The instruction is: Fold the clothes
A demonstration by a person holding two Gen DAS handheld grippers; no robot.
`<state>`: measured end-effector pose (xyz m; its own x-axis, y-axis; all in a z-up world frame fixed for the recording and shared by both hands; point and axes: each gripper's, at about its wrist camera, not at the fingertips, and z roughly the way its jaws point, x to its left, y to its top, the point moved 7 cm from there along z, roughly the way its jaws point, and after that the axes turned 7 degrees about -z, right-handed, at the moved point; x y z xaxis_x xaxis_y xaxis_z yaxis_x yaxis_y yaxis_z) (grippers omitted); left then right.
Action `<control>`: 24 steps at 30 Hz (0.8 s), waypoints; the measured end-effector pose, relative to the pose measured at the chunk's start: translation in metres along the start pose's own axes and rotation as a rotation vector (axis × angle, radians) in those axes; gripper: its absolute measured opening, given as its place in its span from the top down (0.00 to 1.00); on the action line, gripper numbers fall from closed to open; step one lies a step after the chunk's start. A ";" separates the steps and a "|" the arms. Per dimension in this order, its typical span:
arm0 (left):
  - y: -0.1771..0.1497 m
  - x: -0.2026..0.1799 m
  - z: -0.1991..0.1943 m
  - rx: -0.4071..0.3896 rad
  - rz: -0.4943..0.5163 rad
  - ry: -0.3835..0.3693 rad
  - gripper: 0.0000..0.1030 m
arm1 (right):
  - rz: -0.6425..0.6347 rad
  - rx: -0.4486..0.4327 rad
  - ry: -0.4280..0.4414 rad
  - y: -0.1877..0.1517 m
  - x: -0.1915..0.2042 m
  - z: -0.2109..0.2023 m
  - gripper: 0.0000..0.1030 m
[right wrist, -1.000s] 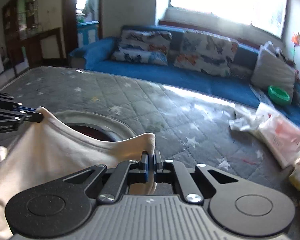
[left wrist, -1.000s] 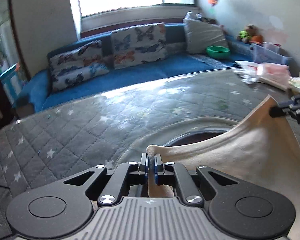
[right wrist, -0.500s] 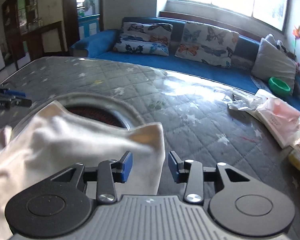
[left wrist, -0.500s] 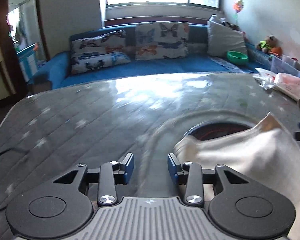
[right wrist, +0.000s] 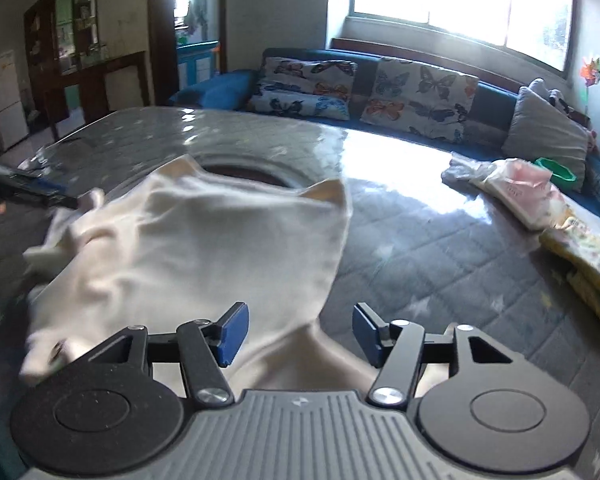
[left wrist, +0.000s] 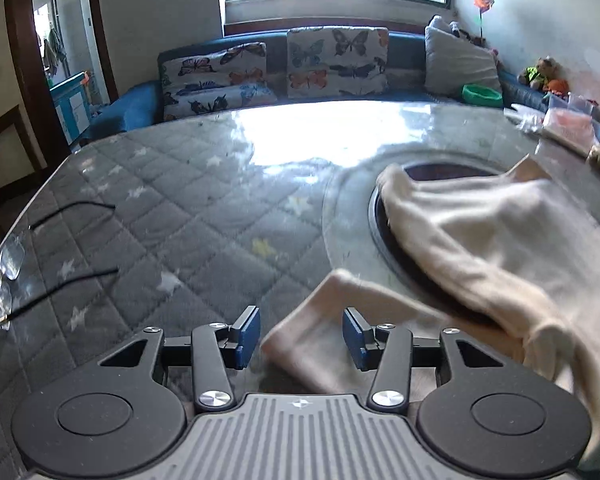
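left gripper (left wrist: 300, 332): jaws apart, just been opening; cloth lies under the gap, pads clear of it
right gripper (right wrist: 298, 330): jaws apart, just been opening; nothing pinched
cream garment (right wrist: 204, 240): released, rumpled on the grey quilted table (left wrist: 172, 216); far edge overlaps the round dark recess (left wrist: 440, 170)
glasses (left wrist: 8, 276): near left table edge

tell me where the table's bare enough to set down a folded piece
Bare quilted table lies between the glasses on the left edge and the cream garment. Another free strip runs between the garment and the bags on the right. The middle is crowded by the garment, draped over the round recess.
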<state>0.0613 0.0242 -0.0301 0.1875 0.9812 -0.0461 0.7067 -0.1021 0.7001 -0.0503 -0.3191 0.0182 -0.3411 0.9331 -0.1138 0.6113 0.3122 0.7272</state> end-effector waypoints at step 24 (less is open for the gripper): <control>-0.050 0.101 -0.069 -0.061 -0.234 0.382 0.92 | -0.264 -0.019 0.399 -0.011 0.162 0.002 0.41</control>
<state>-0.0023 0.1392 -0.0212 -0.2457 0.9680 0.0499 0.6562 0.1282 0.7436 -0.1107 -0.1705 -0.0095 -0.7328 0.6797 -0.0309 0.4545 0.5228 0.7212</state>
